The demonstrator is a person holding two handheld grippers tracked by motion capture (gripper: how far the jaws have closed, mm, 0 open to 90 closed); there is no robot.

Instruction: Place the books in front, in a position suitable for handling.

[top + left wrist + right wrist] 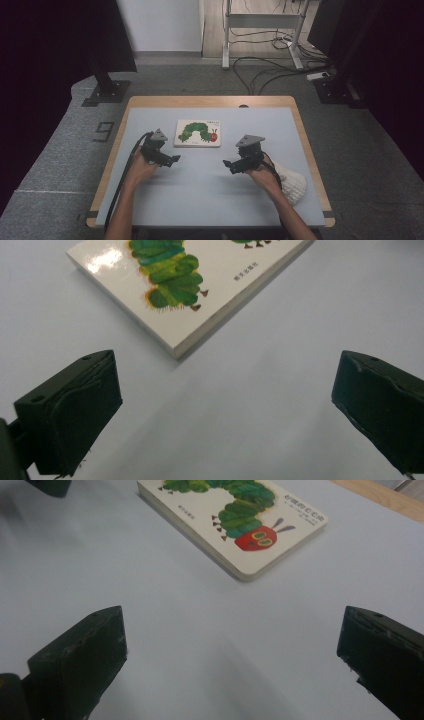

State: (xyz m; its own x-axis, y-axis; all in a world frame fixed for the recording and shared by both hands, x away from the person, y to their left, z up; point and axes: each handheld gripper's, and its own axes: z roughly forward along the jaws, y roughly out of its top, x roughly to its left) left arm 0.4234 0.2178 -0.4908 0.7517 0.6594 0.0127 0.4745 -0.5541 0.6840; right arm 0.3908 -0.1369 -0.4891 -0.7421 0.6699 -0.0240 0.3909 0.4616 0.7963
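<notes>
The book [198, 133] lies flat toward the far middle of the surface [200, 200], bare room on every side. Left hand-held gripper [172, 160] and right hand-held gripper [229, 165] flank its near corners — both spread wide, holding nothing, angled inward.

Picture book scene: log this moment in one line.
picture book: flat, closed, untouched | left hand-held gripper: open | right hand-held gripper: open
</notes>
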